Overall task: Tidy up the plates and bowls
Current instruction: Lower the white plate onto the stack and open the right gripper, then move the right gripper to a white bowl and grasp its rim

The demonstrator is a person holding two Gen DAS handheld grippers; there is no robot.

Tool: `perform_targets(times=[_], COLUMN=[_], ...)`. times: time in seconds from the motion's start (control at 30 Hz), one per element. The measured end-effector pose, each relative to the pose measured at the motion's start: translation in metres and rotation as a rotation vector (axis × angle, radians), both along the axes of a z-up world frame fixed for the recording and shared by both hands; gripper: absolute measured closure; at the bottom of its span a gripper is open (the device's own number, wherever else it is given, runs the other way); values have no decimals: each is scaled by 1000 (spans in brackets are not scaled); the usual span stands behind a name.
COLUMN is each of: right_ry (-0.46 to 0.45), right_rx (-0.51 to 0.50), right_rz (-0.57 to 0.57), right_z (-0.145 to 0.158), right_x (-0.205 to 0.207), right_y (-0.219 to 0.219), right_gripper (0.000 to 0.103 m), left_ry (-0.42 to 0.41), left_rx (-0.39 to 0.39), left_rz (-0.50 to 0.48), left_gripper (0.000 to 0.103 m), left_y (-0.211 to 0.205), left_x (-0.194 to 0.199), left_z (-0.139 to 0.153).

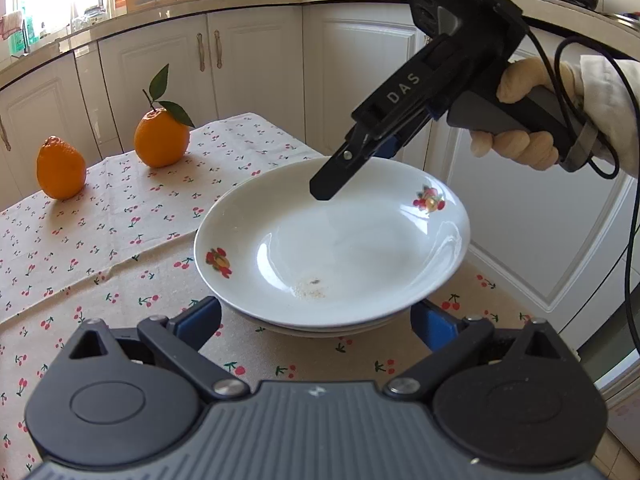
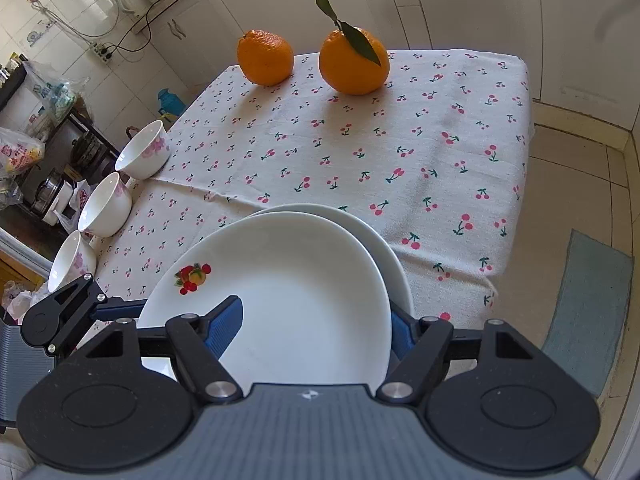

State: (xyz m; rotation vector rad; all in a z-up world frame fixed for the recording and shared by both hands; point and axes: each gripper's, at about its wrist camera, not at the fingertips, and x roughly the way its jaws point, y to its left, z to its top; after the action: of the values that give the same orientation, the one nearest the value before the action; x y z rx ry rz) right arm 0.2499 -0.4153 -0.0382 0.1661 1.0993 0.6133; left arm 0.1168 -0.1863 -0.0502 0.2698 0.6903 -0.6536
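Plates sit stacked near the lower centre of both views on a cherry-print tablecloth (image 2: 400, 152). In the right wrist view the top plate (image 2: 304, 300), white with a small fruit motif at its left rim, lies tilted and shifted to the left over the lower plate (image 2: 384, 240), whose rim shows as a crescent along the upper right. The right gripper (image 2: 316, 330) straddles the right-hand rim of the top plate: one blue pad lies over the plate's inner face at lower centre, the other sits outside the rim at the right, so the claw appears clamped on that rim, though the contact itself is partly hidden. In the left wrist view the same gripper comes down from the upper right, held by a hand (image 1: 524, 120) in a pale glove, its black finger over the far side of the plate.

The left gripper (image 1: 316, 320) stands with its blue pads well apart at the bottom of its own frame, either side of the near rim of the stack, gripping nothing.

Three small white bowls (image 2: 106, 204) with pink flowers line the left edge of the table in the right wrist view. Two oranges (image 2: 354, 60), one with leaves, rest at the far end
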Motion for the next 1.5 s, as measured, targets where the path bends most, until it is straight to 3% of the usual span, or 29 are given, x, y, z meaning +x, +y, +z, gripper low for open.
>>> perform_targets(times=[0.43,0.97,1.13,1.27,1.5], right_ry=[-18,-23,-29,-71,-178], right_rx=[-52,-187,-194,-236,-303], right_rz=[-41,-79,-75,-81,-110], right_z=[12,19,21,29,47], right_x=[-11,-21,-26,-32,-56], right_y=[-1,10,12,20,46], right_gripper=[20,19,11,1,0], left_ry=[3,-21,-38,-56,-86], left_rx=[-12,-26,-29,-33,-44], left_rz=[13,13,14,18,24], left_gripper=[3,3,3,2,2], left_y=[6,15,19,24,38], left_x=[-1,-6,-10,-12,-17], left_z=[0,6,9,12,23])
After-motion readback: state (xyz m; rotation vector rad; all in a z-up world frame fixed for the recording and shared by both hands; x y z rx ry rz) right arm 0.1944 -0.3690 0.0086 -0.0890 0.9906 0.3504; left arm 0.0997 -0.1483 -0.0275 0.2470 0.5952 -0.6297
